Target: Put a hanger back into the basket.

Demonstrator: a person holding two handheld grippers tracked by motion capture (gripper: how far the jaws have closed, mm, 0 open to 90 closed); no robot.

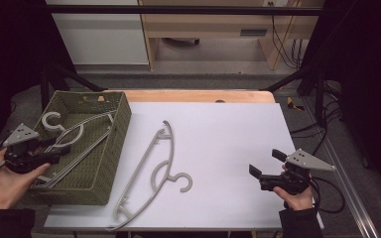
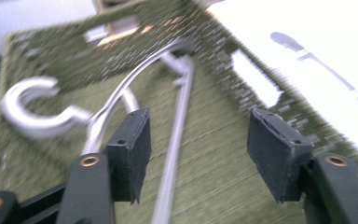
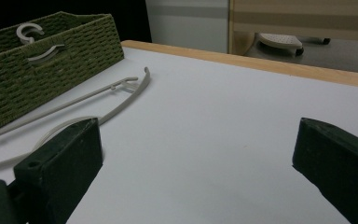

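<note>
Grey plastic hanger (image 2: 168,140) lies in green woven basket (image 1: 110,163), directly beneath left claw (image 2: 198,156); jaws released, nothing between pads, hanger bar passing below gap.
Risk: left pad sits close to hanger arm; careless withdrawal may snag it and drag hanger over basket wall.
Right claw (image 1: 266,166) released, empty, hovering above white desk (image 1: 228,148).
Second hanger (image 1: 151,178) lies flat on desk, well apart, toward basket side of right claw.
Risk: flat, thin bar; jaws may scrape desk, slip off, or push hanger past near desk edge.
</note>
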